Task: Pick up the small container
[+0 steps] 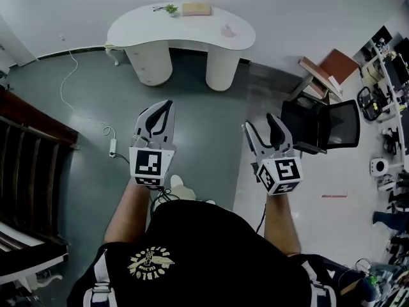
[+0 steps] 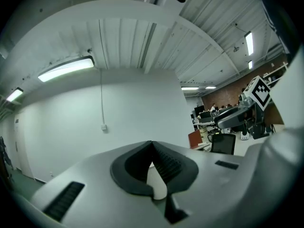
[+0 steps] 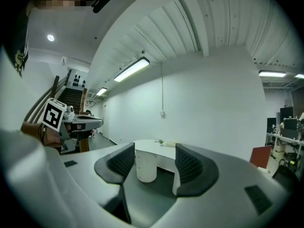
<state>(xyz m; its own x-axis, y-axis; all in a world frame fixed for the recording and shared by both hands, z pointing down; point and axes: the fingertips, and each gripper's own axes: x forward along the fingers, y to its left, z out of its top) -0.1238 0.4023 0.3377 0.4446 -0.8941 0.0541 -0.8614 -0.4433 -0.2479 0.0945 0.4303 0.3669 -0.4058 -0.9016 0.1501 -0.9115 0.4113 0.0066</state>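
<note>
A small pink container (image 1: 228,30) sits on the right part of the white curved table (image 1: 147,27), far ahead of both grippers. A beige box (image 1: 195,9) and a small green plant (image 1: 169,8) lie at the table's back edge. My left gripper (image 1: 165,106) is held above the grey floor with its jaws together and nothing between them; in its own view the pads (image 2: 164,165) meet at the tip. My right gripper (image 1: 260,123) stands open and empty, level with the left one. In the right gripper view the table (image 3: 148,147) shows between the spread jaws (image 3: 154,156).
A black office chair (image 1: 326,123) stands just right of the right gripper, with a reddish chair (image 1: 332,66) behind it. Cluttered desks (image 1: 390,75) line the right edge. A power strip with a white cord (image 1: 112,147) lies on the floor at left, near a dark wooden bench (image 1: 25,165).
</note>
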